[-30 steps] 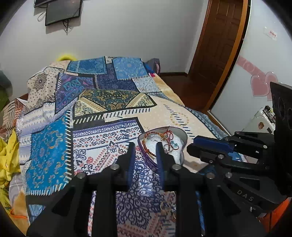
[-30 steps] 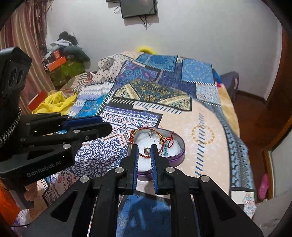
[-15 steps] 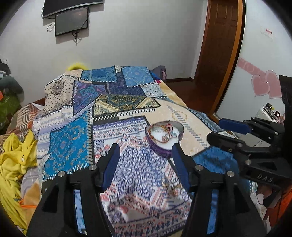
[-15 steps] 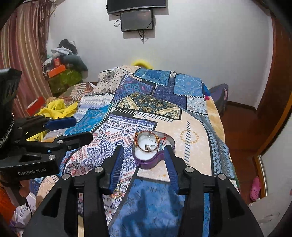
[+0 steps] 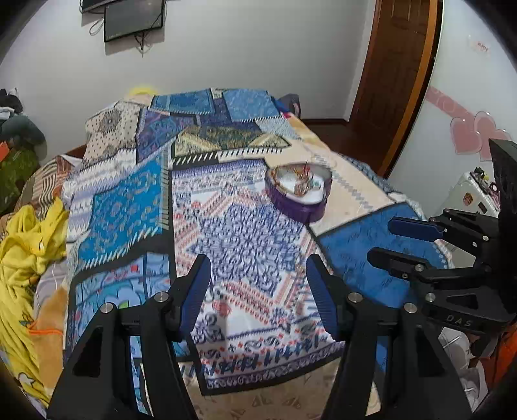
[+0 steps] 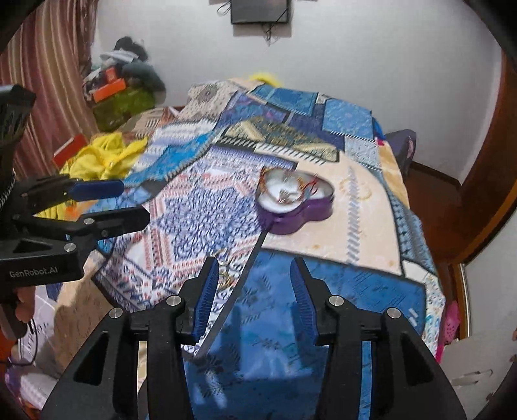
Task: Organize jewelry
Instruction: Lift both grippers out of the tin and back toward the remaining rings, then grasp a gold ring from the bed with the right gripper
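A purple heart-shaped tin (image 5: 299, 192) with a white lining sits on the patterned bedspread (image 5: 226, 226). It holds bracelets and small jewelry (image 6: 286, 187). It also shows in the right wrist view (image 6: 294, 202). My left gripper (image 5: 258, 261) is open and empty, held back over the bed's near end, well short of the tin. My right gripper (image 6: 255, 265) is open and empty, also back from the tin. A small gold piece (image 6: 224, 273) lies on the bedspread near the right gripper's left finger. Each gripper shows in the other's view: the right (image 5: 400, 239), the left (image 6: 106, 203).
Yellow clothes (image 5: 29, 245) lie at the bed's left side. A wooden door (image 5: 397, 74) stands at the right. A TV (image 5: 134, 19) hangs on the far wall. Clutter and a striped curtain (image 6: 48, 80) are at the far left.
Both grippers have opened wide and pulled back and up from the tin. The tin with the jewelry stays on the bed and now looks farther away.
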The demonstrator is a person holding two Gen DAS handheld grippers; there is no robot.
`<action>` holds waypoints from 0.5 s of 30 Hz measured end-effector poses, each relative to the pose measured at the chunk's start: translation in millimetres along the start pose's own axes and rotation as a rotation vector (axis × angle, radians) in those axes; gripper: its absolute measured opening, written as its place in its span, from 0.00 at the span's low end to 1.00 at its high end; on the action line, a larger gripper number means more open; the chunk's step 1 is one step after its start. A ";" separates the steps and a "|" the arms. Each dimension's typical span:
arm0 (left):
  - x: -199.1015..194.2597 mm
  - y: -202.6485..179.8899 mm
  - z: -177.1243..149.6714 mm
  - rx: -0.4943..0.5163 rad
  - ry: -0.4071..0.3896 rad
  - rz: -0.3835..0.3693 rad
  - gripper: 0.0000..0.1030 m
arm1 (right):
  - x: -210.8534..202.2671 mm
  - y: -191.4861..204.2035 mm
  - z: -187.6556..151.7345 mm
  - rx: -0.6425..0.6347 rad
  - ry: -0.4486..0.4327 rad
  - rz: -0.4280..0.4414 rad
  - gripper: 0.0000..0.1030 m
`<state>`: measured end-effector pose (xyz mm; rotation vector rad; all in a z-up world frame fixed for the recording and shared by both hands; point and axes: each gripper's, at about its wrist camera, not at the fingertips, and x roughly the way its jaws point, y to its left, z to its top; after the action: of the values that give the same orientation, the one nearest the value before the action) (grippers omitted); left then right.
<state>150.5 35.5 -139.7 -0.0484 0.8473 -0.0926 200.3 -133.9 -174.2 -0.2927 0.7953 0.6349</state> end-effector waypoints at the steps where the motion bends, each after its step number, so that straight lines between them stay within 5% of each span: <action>1: 1.2 0.8 -3.2 0.000 0.006 0.005 0.58 | 5.4 2.7 -1.6 -0.010 0.013 0.000 0.41; 15: 20.9 9.2 -23.6 -0.010 0.045 0.009 0.58 | 41.8 9.1 -6.8 -0.002 0.063 0.054 0.37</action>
<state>147.1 42.4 -171.6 -0.0519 0.8929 -0.0818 212.8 -112.6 -209.8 -0.2949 0.8654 0.6795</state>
